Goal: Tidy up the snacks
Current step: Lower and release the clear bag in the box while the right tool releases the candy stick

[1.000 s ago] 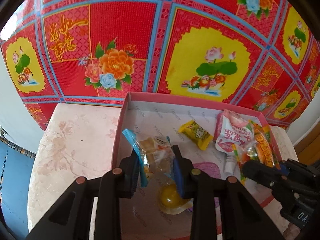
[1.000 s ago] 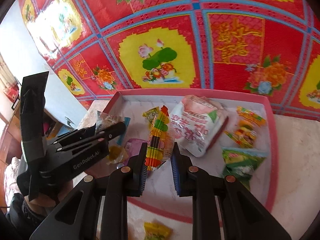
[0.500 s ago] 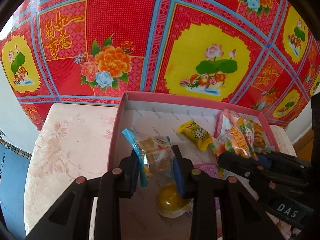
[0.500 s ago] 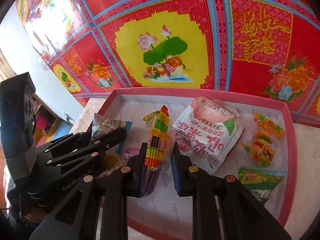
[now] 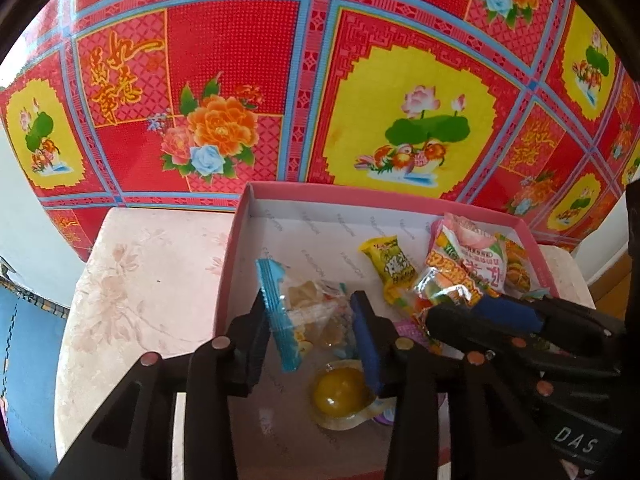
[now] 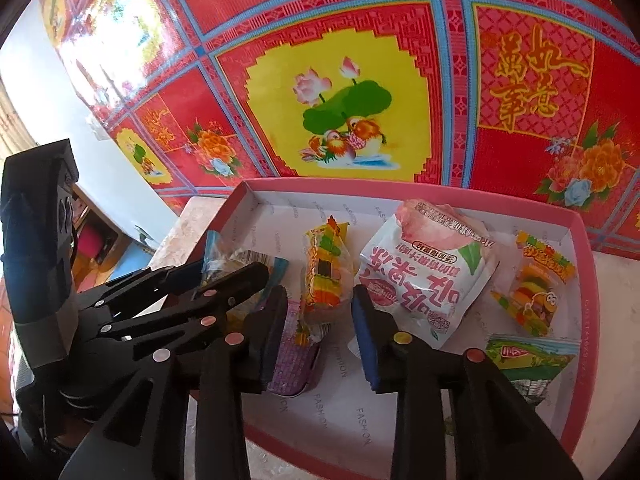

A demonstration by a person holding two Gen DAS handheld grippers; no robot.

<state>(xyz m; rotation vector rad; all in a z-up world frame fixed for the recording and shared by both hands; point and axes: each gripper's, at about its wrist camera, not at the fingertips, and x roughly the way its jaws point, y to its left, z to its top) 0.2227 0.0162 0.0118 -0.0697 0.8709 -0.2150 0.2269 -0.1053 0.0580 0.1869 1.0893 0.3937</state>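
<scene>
A shallow pink box (image 5: 360, 192) holds the snacks. My left gripper (image 5: 310, 320) hangs over its left part, jaws opening. A clear packet with a blue edge (image 5: 304, 312) is still between them, leaning on the left finger (image 5: 252, 332). My right gripper (image 6: 320, 320) is also opening. The striped orange-green packet (image 6: 324, 276) sits between its fingers, and a gap shows at the right pad (image 6: 366, 344). That packet's lower end rests on a purple packet (image 6: 292, 356). The two grippers are close side by side; my right gripper (image 5: 440, 314) shows in the left wrist view.
In the box lie a white-pink pouch (image 6: 424, 276), a yellow packet (image 5: 390, 266), a yellow jelly cup (image 5: 340, 394), a gummy packet (image 6: 536, 280) and a green packet (image 6: 528, 360). The box sits on a pale marbled top (image 5: 132, 300). A red floral cloth (image 5: 240, 60) hangs behind.
Both pairs of jaws have widened. The striped packet has come free of the right pad and settled lower. The right gripper has moved in beside the left one.
</scene>
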